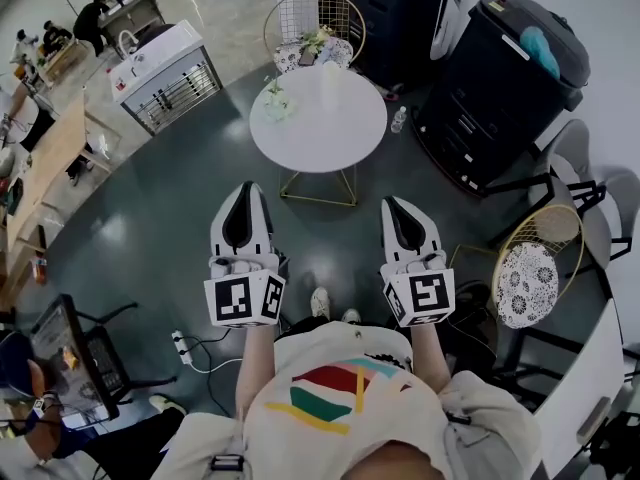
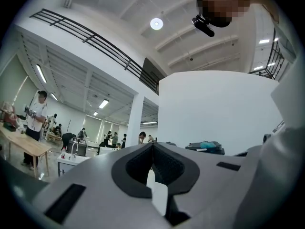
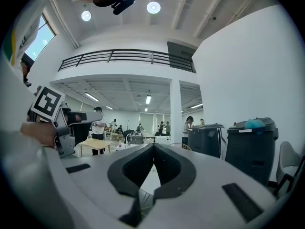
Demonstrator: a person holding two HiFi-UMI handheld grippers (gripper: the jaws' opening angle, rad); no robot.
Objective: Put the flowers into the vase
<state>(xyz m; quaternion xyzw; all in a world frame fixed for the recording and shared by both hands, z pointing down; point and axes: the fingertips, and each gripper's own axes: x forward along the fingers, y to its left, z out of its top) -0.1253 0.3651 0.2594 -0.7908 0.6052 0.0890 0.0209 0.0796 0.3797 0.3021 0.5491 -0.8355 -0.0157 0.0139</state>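
Note:
A small bunch of pale flowers lies on the left part of the round white table, well ahead of both grippers. More flowers rest on the gold wire chair behind the table. I cannot make out a vase for sure. My left gripper and right gripper are held side by side above the dark floor, short of the table, pointing toward it. Both are shut with nothing in them. In the left gripper view the jaws of the left gripper meet, and so do those of the right gripper in the right gripper view.
Large black bins stand right of the table, with a water bottle on the floor beside them. A white cart is at the back left. A gold chair with a patterned cushion is at my right. A power strip lies at lower left.

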